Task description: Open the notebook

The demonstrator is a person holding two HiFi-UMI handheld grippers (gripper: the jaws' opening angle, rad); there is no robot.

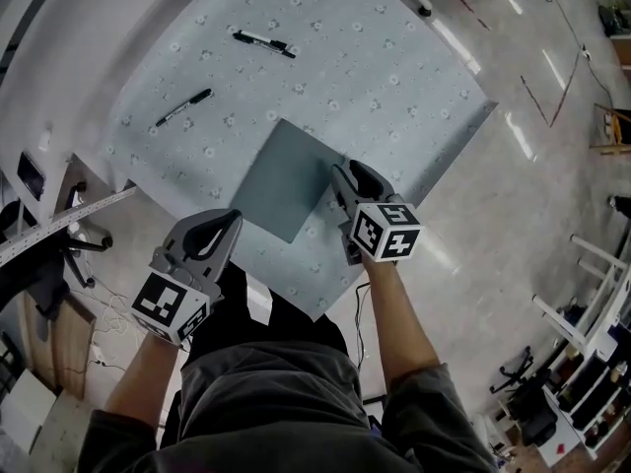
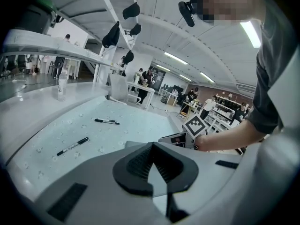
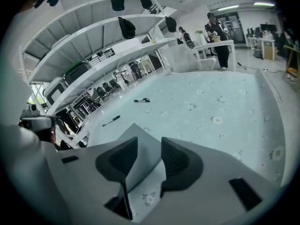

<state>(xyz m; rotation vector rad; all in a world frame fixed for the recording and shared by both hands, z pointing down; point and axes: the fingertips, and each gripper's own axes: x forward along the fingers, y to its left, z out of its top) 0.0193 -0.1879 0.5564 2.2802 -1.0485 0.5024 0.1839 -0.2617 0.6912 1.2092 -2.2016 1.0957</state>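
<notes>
A closed grey-blue notebook (image 1: 281,180) lies flat on the flowered tablecloth (image 1: 375,77), near the table's front edge. My right gripper (image 1: 347,173) is at the notebook's right edge, open. In the right gripper view the notebook (image 3: 140,146) shows in the gap between the two pads, at the right gripper (image 3: 149,142). My left gripper (image 1: 229,220) hovers at the front edge, left of the notebook's near corner, with its jaws together and nothing held. Its own view shows the left gripper (image 2: 151,145) with pads meeting at the tip.
Two black pens lie beyond the notebook: one pen (image 1: 264,43) far back, another pen (image 1: 183,107) to the left. The table's right edge (image 1: 463,156) drops to the floor. A white rack (image 1: 59,220) stands at left. A bottle (image 2: 61,86) stands at the far side.
</notes>
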